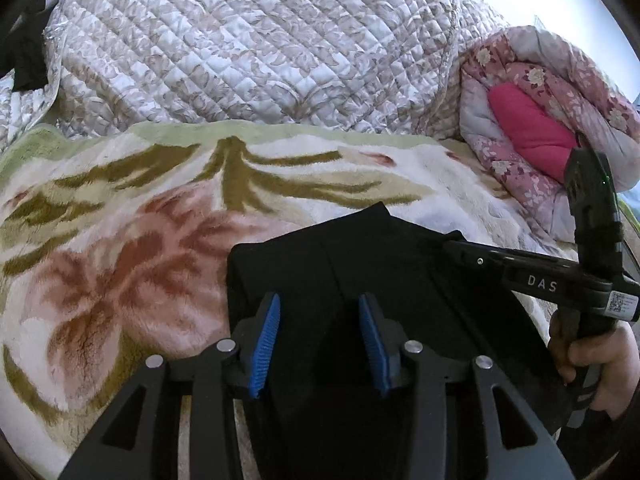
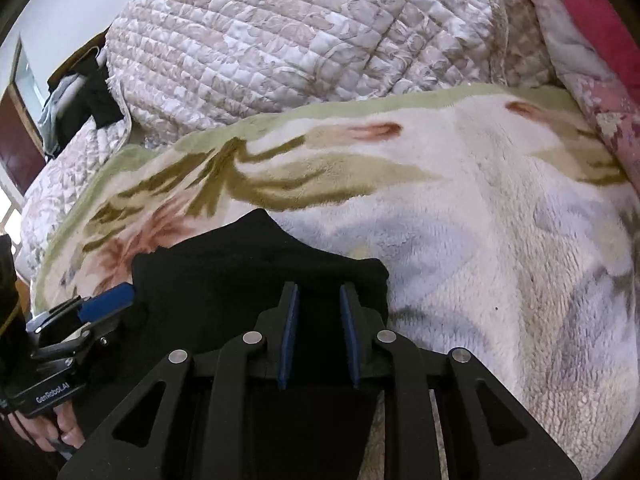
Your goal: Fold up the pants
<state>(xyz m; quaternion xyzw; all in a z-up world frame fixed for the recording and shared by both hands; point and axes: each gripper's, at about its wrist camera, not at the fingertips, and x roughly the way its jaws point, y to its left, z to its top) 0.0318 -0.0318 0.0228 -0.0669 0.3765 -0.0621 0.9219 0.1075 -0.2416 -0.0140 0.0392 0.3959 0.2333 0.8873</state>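
the black pants [image 1: 360, 272] lie as a compact dark bundle on the near part of the bed, on a fluffy floral blanket [image 1: 120, 240], apparently already doubled over at least once, judging by the layered edges. both tools hover over the near end of the cloth, side by side, which suits smoothing it or taking up an edge for another fold. the left gripper [image 1: 320, 340] has its blue-padded fingers [image 1: 266, 336] set moderately apart with only fabric visible beneath, nothing pinched. the right gripper [image 2: 319, 332] shows a narrower gap, its fingers [image 2: 289, 332] also empty over the cloth. beyond the blanket a quilted pale bedspread [image 1: 240, 40] is heaped up, and to the right sits a rolled pink flowered comforter [image 1: 540, 120]. a bright window and a dark wooden frame edge the room at far left in the right wrist view.
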